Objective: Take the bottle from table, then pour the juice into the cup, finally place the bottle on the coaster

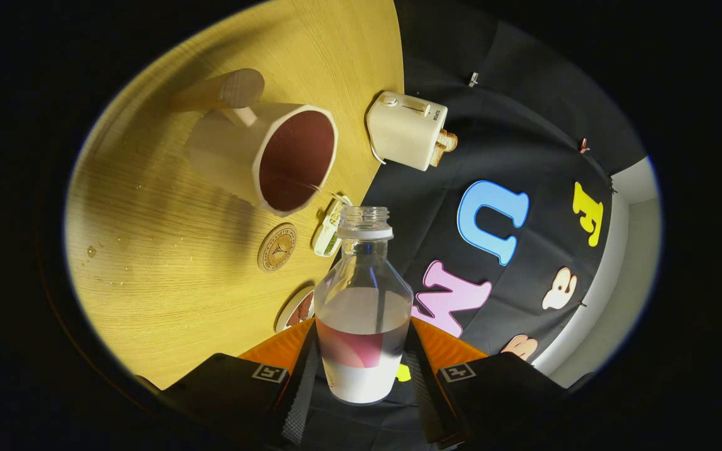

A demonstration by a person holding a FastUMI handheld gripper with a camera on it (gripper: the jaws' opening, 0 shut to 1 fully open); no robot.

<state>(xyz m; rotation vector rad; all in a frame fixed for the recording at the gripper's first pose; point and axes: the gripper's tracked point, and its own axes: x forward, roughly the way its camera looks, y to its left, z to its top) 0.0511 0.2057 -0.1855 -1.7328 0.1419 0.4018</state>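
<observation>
The wooden tabletop (167, 263) stood tilted across the view, carrying a cream toaster (406, 130) with a slice of bread in it near its far edge. Beside that sat the big cream cup (264, 156) with its dark red inside and wooden handle. The tool (364, 360) was clamped on the clear, uncapped bottle (364, 300), both fingers pressing its sides, liquid filling its lower part. A round coaster (277, 247) lay between cup and bottle, just beyond the fingers.

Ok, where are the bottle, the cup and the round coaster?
bottle (363, 313): gripper view, clear body between the fingers.
cup (223, 150): gripper view, pale outer wall.
coaster (277, 247): gripper view, top face, beside the cup.
</observation>
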